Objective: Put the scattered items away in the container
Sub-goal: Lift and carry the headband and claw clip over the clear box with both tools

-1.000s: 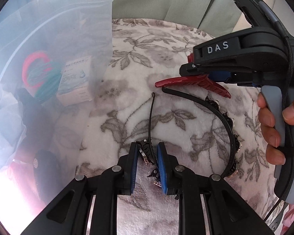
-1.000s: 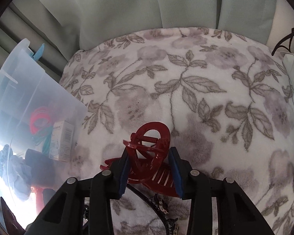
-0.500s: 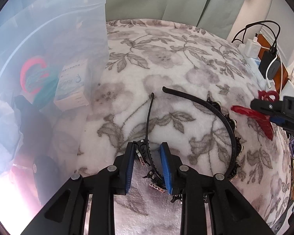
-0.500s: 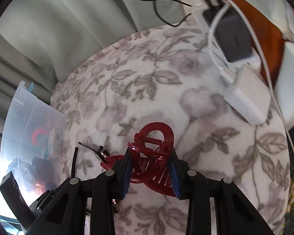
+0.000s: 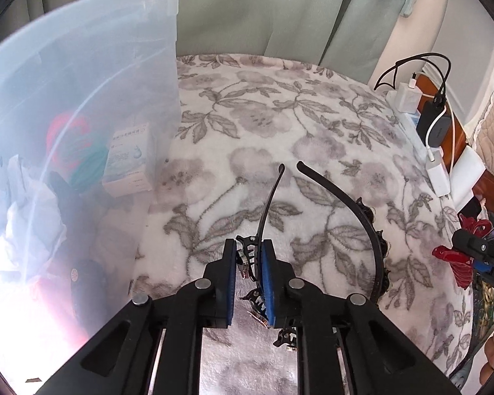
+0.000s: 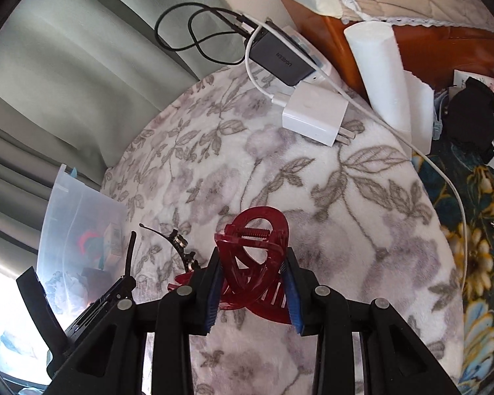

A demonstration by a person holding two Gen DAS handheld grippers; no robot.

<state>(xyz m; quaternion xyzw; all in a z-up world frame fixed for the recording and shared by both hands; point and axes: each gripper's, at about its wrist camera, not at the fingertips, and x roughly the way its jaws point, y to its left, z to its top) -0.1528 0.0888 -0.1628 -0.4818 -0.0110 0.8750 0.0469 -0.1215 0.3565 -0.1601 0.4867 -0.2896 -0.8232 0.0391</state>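
Note:
My left gripper [image 5: 249, 253] is shut on a black decorated headband [image 5: 342, 194], gripping one arm of it above the floral blanket [image 5: 263, 125]. The clear plastic container [image 5: 82, 98] stands close on the left, holding a small box [image 5: 128, 159] and coloured items. My right gripper [image 6: 252, 270] is shut on a red hair claw clip [image 6: 253, 243], held over the blanket; this gripper and clip also show at the right edge of the left wrist view [image 5: 457, 256]. The container [image 6: 79, 220] and headband [image 6: 168, 240] show at the left of the right wrist view.
Chargers and cables [image 6: 313, 112] lie at the blanket's far edge, with a dark power brick [image 6: 280, 59] and a white roll [image 6: 382, 72]. A wooden bed frame [image 6: 438, 42] and curtains [image 5: 263, 10] border the area. A dark patterned cloth [image 6: 477, 230] lies at right.
My right gripper with the red clip has swung away to the right, out from over the headband. My left gripper has closed on the headband and lifted slightly.

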